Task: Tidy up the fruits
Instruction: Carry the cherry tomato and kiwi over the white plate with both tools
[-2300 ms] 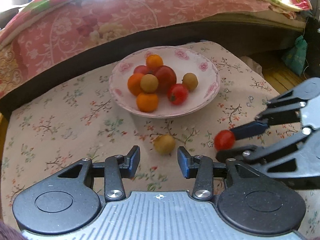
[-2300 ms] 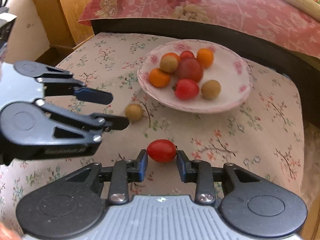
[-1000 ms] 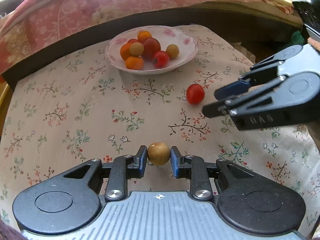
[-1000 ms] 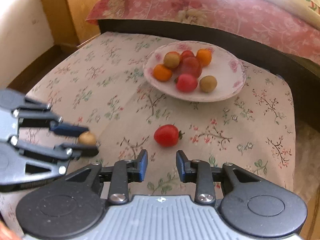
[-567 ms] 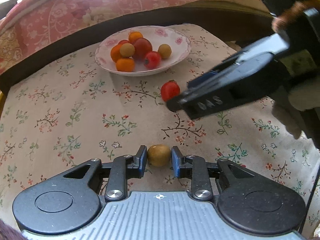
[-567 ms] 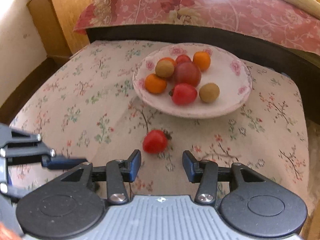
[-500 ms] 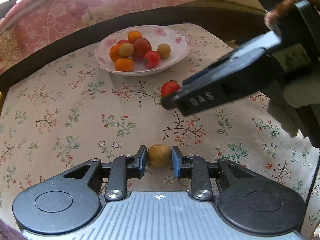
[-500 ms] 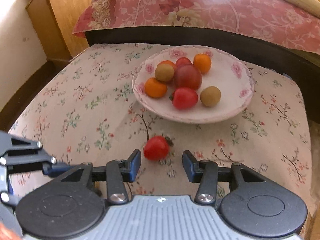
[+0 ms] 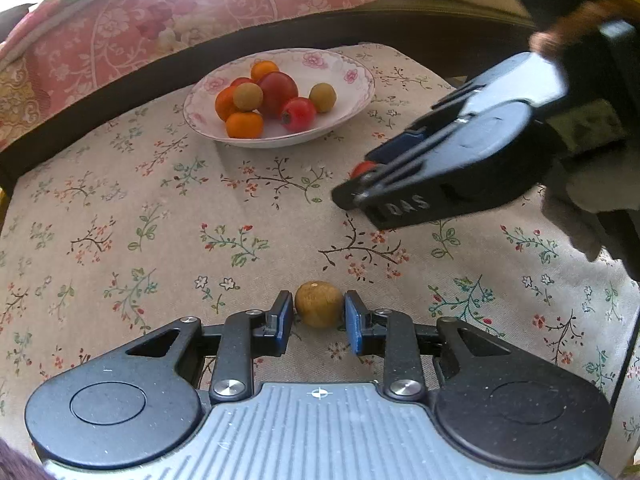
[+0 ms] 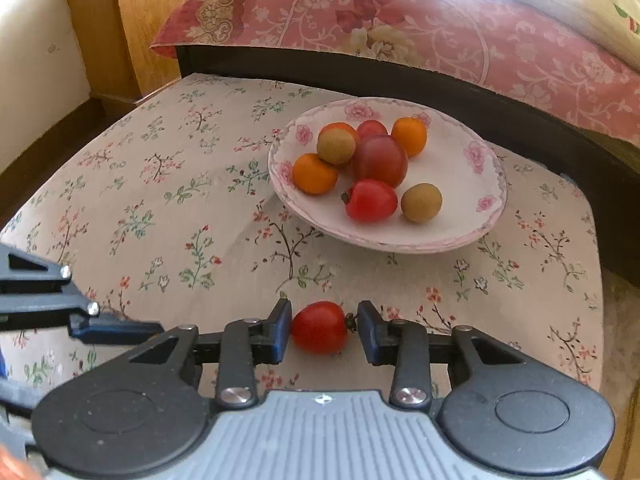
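A pink-flowered white plate [image 9: 352,92] [image 10: 484,216] holds several fruits: orange ones, red tomatoes and brown longans. My left gripper [image 9: 318,316] is shut on a brown longan [image 9: 319,304] low over the floral tablecloth. My right gripper [image 10: 322,330] is open around a red tomato [image 10: 319,327] lying on the cloth; its left finger touches the tomato and a small gap shows at the right. In the left wrist view the right gripper [image 9: 360,188] hides most of that tomato [image 9: 362,168].
The floral cloth [image 10: 160,200] covers a small table. A bed with a pink flowered quilt [image 10: 440,32] and dark frame runs behind the plate. A wooden cabinet [image 10: 120,20] stands at the far left. The table edge drops off at the right.
My right gripper moved forward so the tomato now lies between its fingers, and the fingers narrowed. My left gripper stayed shut on the longan, drawn back from the plate.
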